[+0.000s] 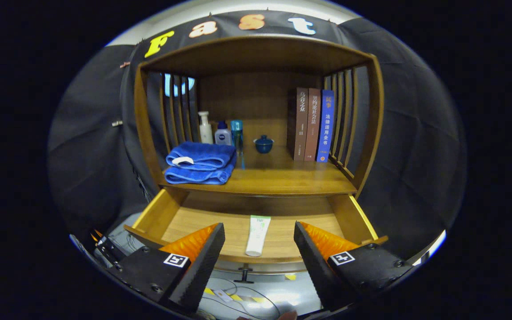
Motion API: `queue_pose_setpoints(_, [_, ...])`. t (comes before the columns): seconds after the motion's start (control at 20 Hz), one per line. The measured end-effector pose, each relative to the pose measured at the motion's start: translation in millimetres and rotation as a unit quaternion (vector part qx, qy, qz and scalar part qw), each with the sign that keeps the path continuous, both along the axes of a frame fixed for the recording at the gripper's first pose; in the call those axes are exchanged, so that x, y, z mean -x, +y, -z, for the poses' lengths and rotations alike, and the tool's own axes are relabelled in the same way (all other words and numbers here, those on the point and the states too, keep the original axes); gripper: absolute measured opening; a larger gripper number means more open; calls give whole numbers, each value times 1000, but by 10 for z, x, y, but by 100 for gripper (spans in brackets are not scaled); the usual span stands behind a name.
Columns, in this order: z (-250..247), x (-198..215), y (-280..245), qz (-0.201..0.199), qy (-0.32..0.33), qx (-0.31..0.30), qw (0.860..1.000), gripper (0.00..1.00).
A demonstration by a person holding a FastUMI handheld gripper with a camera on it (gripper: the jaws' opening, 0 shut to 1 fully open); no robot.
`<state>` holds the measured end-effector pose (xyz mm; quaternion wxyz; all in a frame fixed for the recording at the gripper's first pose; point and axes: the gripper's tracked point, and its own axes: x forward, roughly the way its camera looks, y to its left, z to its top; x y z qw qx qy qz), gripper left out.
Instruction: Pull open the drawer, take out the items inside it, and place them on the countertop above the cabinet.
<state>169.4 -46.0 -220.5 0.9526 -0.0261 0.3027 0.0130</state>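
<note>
Tool (pixel 259 240) spread wide, fingers well apart, nothing held between them; both fingertips sit over the front edge of the drawer (pixel 278 238). Drawer is pulled out, wooden, its front knob (pixel 243 274) showing just below the front edge, between the fingers. Inside it lies one tube (pixel 257 234) (white with a green top band, cap end toward the tool), lengthwise on the drawer floor, in the gap between the fingers and touching neither. Below the drawer, floor (pixel 278 295) with cables and a strip of yellow-black tape. Above the drawer, the bench (pixel 282 178) of the cabinet, a wooden surface closed in by slatted sides and a top board. On its left front, two folded blue towels (pixel 199 162) stacked one on the other, a white tag on the upper one. Behind the towels, toward the back panel, three bottles in a row: a white pump bottle (pixel 205 127), a short white bottle with a dark cap (pixel 223 134), a tall clear blue bottle (pixel 237 133). Right of these, near the middle back, a small dark blue lidded cup (pixel 263 144), standing apart. On the right, three books (pixel 311 124) upright, side by side, against the slats. Black cloth wall behind the cabinet.
</note>
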Motion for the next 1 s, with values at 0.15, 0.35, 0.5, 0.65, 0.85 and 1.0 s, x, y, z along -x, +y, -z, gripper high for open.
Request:
queue_pose_setpoints(0.15, [280, -268, -1, 4, 81, 4, 997, 100])
queue_pose_setpoints(0.35, [753, -465, -55, 16, 203, 0, 979, 100])
queue_pose_setpoints(0.5, [940, -666, -102, 19, 244, 11, 970, 99])
queue_pose_setpoints(0.65, [1185, -791, -13, 25, 284, -8, 958, 100])
queue_pose_setpoints(0.85, [1531, -778, 42, 30, 327, -7, 944, 100])
queue_pose_setpoints(1.0, [1713, -759, 37, 43, 352, -12, 935, 100])
